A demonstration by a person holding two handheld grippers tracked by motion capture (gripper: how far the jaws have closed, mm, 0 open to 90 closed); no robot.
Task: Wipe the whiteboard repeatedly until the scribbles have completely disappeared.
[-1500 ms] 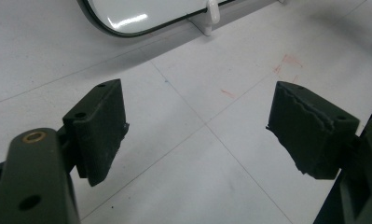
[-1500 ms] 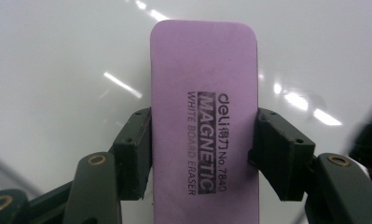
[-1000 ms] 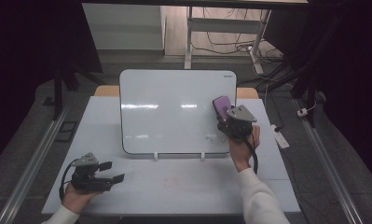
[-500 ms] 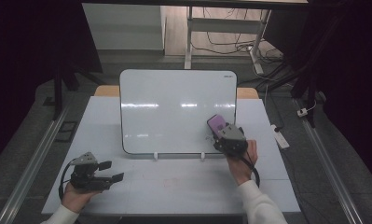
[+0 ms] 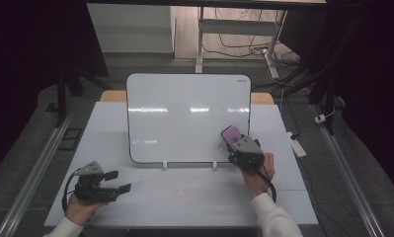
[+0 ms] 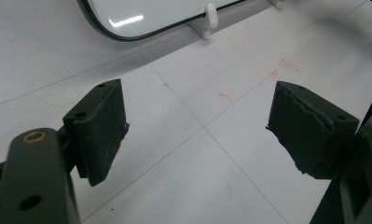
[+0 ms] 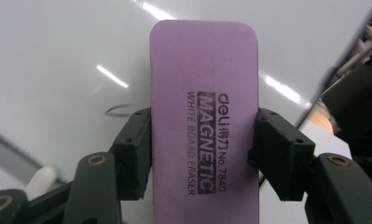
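Observation:
A whiteboard stands tilted on small white feet at the back of the white table. My right gripper is shut on a purple magnetic whiteboard eraser, holding it against the board's lower right part. A faint dark pen mark shows on the board just left of the eraser. My left gripper rests low at the table's front left, open, with nothing between its jaws.
Faint red smears mark the table in front of the board's white feet. A white power strip lies off the table's right edge. Metal rails run along both sides.
My right gripper has carried the eraser down and to the left across the board's right side. The left gripper has stayed where it was.

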